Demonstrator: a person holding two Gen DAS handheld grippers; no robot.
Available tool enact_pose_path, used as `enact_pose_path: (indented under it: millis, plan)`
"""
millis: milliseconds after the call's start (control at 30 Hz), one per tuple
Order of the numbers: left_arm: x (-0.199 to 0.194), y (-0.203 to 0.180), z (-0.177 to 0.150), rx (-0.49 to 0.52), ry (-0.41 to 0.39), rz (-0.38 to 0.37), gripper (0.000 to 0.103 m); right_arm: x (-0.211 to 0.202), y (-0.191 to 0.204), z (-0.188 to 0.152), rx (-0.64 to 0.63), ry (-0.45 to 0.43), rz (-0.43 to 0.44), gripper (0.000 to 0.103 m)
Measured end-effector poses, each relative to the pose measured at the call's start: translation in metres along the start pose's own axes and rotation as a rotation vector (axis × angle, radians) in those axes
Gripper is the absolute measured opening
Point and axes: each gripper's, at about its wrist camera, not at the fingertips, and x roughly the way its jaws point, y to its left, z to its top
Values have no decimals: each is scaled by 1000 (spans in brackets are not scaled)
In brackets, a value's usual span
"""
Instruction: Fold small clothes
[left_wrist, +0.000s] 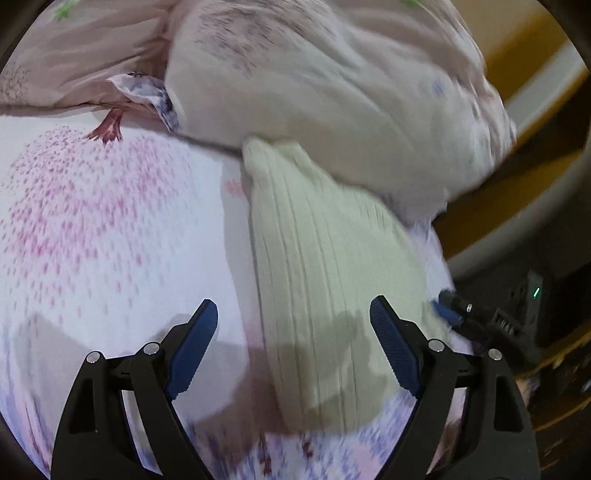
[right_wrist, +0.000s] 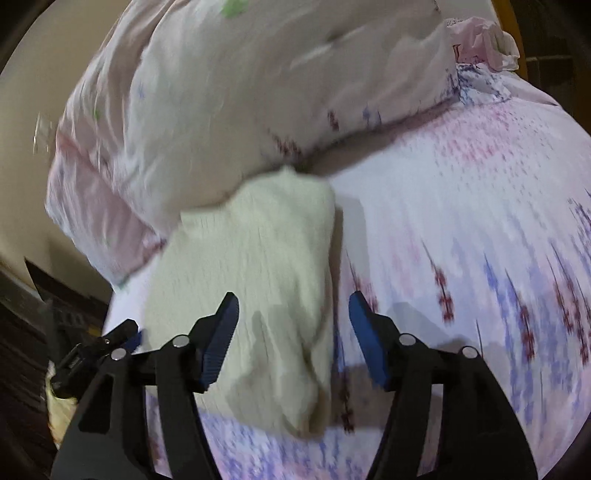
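Left wrist view: the left claw (left_wrist: 293, 314) stands spread wide, its two blue pads apart with nothing pinched between them. Beneath and ahead of it lies the cream ribbed garment (left_wrist: 325, 280), folded into a long, narrow shape on the bed (left_wrist: 110, 221), whose sheet is white with pink and purple flower prints. The garment runs from near the bed's near edge up toward the far side, close to the bed's right edge. Its far end touches, and is partly tucked under, a bulky pale pink quilt (left_wrist: 332, 81) heaped across the far part of the bed. The claw's shadow falls on the garment's near end. Just past the garment, at the bed's right edge, the tip of the right claw (left_wrist: 452, 310) shows, dark with a blue pad.

Right wrist view: the right claw (right_wrist: 293, 314) is parted, its pads clear of the cloth and gripping nothing. The garment (right_wrist: 258, 277) lies under and ahead of it, mostly below the left pad, its near end crumpled. Its far end meets the quilt (right_wrist: 221, 110). The flowered sheet (right_wrist: 480, 240) spreads to the right. At the lower left, over the bed's edge, part of the left claw (right_wrist: 99, 347) is seen.
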Motion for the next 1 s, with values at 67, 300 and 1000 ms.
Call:
enact_pose_path:
  millis: [67, 300, 1000]
  plan:
    - [12, 15, 22, -84, 16, -11, 86, 10, -6, 16, 39, 7, 17, 63]
    - [49, 24, 60, -148, 24, -13, 85, 59, -24, 56, 149, 81, 42, 63]
    - [69, 35, 63, -154, -49, -25, 9, 87, 2, 64, -8, 24, -177, 10]
